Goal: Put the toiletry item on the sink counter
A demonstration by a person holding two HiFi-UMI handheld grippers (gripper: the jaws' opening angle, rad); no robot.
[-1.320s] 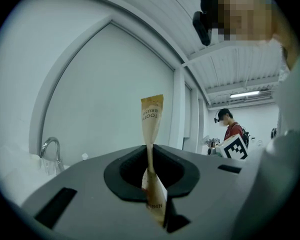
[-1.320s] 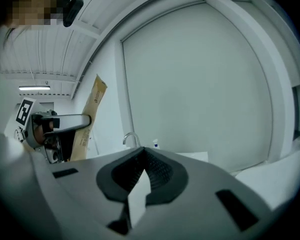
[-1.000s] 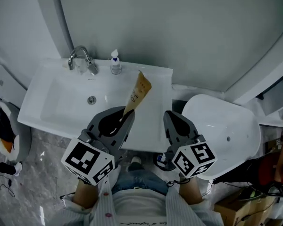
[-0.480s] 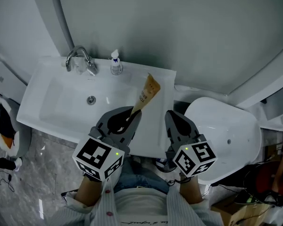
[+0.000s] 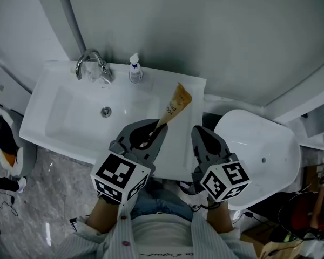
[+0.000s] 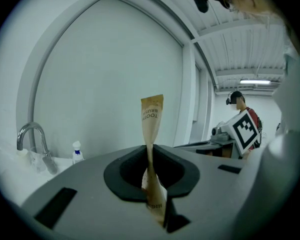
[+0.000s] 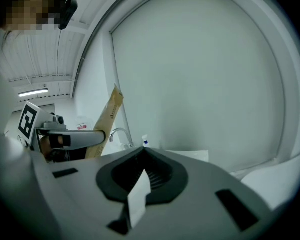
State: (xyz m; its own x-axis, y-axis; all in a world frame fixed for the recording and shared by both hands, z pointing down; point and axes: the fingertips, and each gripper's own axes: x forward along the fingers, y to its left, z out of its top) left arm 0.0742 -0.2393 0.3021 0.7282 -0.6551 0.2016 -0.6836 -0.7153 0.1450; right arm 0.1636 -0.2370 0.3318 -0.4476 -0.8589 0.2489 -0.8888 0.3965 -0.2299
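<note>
A brown paper toothbrush packet point(image 5: 174, 108) stands tilted up out of my left gripper point(image 5: 161, 127), which is shut on its lower end. The packet hangs above the right part of the white sink counter point(image 5: 191, 88). In the left gripper view the packet point(image 6: 152, 118) rises from the closed jaws, printed end up. My right gripper point(image 5: 197, 129) is just to the right, over the counter's front right corner. In the right gripper view its jaws are closed on a small white paper strip point(image 7: 138, 198), and the packet point(image 7: 107, 120) shows at left.
A chrome faucet point(image 5: 92, 66) and a small pump bottle point(image 5: 134, 69) stand at the back of the basin point(image 5: 75, 117). A white toilet lid point(image 5: 256, 144) is to the right. A person stands far off in the left gripper view point(image 6: 240, 106).
My left gripper has carried the packet to the right, from over the basin's right side to over the counter's right end. The right gripper has barely moved.
</note>
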